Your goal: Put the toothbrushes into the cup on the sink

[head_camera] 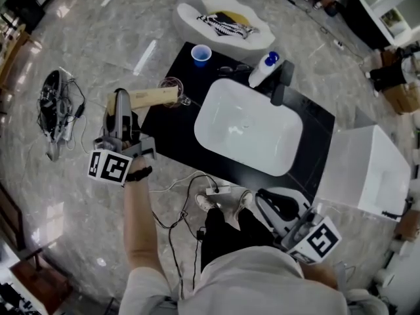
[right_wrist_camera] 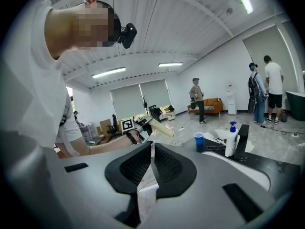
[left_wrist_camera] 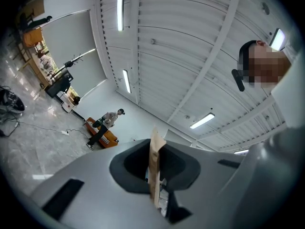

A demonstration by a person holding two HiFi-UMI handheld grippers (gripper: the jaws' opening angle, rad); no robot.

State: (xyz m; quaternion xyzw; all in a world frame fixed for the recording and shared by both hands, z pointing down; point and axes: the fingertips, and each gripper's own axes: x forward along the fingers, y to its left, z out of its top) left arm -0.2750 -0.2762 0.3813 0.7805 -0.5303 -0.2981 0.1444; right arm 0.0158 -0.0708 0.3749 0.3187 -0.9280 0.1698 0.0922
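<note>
Head view: left gripper point(head_camera: 120, 101) held out over the marble floor, just left of the black counter point(head_camera: 172, 133). Its jaws are clamped on a tan paper packet point(head_camera: 149, 97), which lies level and points right. The packet's far end reaches a clear glass point(head_camera: 173, 85) at the counter's corner; cannot tell if they touch.

A blue cup point(head_camera: 201, 54) stands upright on the counter, behind the glass and well apart from the packet. Beside the white sink point(head_camera: 216, 104) are a pump bottle point(head_camera: 264, 69) and a black tap point(head_camera: 281, 84).

Right gripper point(head_camera: 266, 202) is low, near the person's body, in front of the counter.

Left gripper view: camera points at the ceiling, jaws pressed together on the packet's thin tan edge point(left_wrist_camera: 155, 168).

Right gripper view: jaws closed on a white paper scrap point(right_wrist_camera: 147, 187) that hangs down between them. The blue cup point(right_wrist_camera: 198, 141), pump bottle point(right_wrist_camera: 231, 140) and the left gripper point(right_wrist_camera: 137, 130) with its packet point(right_wrist_camera: 160, 127) show beyond.
</note>
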